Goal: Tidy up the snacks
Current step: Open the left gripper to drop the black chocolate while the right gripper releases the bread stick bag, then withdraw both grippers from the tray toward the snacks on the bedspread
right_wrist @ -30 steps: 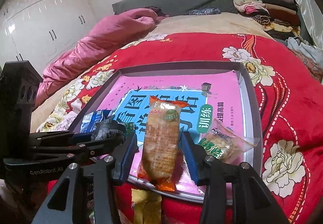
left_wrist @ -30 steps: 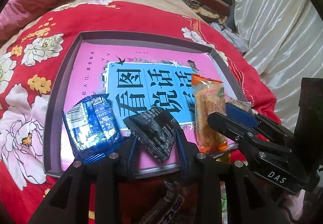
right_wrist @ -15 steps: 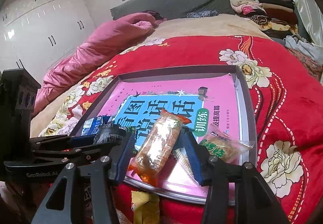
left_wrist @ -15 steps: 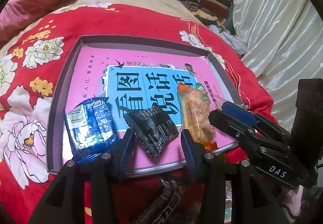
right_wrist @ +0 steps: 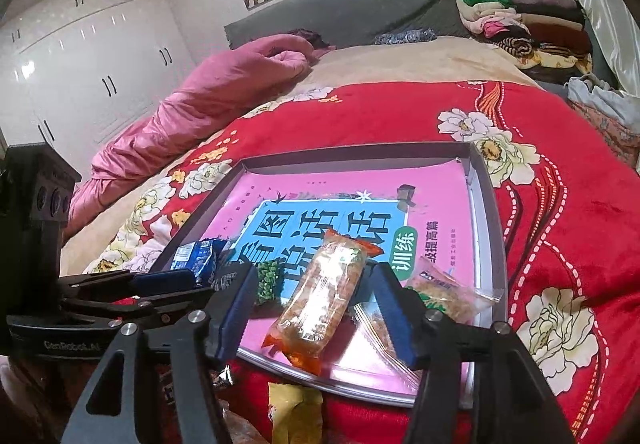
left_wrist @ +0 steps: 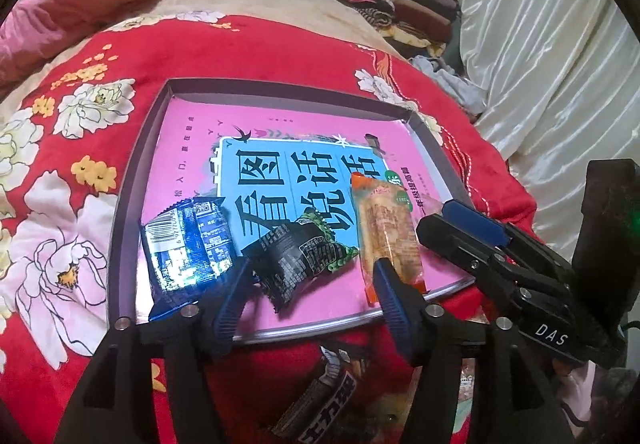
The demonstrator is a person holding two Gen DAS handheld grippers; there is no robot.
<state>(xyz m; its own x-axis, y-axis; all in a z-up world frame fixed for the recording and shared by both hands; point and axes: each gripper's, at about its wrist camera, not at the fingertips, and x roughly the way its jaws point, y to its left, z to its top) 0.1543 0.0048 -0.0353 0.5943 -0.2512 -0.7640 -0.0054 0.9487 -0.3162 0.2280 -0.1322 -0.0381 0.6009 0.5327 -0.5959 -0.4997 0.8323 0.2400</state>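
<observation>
A shallow grey tray [left_wrist: 132, 172] lined with a pink book lies on the red floral bedspread. In it lie a blue snack pack [left_wrist: 186, 248], a black snack pack [left_wrist: 300, 260] and an orange-ended biscuit pack [left_wrist: 386, 232]. My left gripper [left_wrist: 312, 280] is open, its fingers astride the black pack at the tray's near edge. My right gripper [right_wrist: 316, 304] is open, its fingers either side of the orange pack [right_wrist: 326, 296]. A clear yellow-snack pack [right_wrist: 444, 294] lies in the tray's right corner.
Loose snack packs lie below the tray's near edge: a black bar [left_wrist: 320, 400] and a yellow wrapper [right_wrist: 294, 416]. A pink quilt [right_wrist: 192, 104] lies at the left. Folded clothes [right_wrist: 520, 24] are stacked at the back right. White curtains [left_wrist: 540, 44] hang at the right.
Both grippers have opened wider and drawn back. The black pack and the orange pack now lie loose in the tray. The orange pack has tilted leftward in the right wrist view.
</observation>
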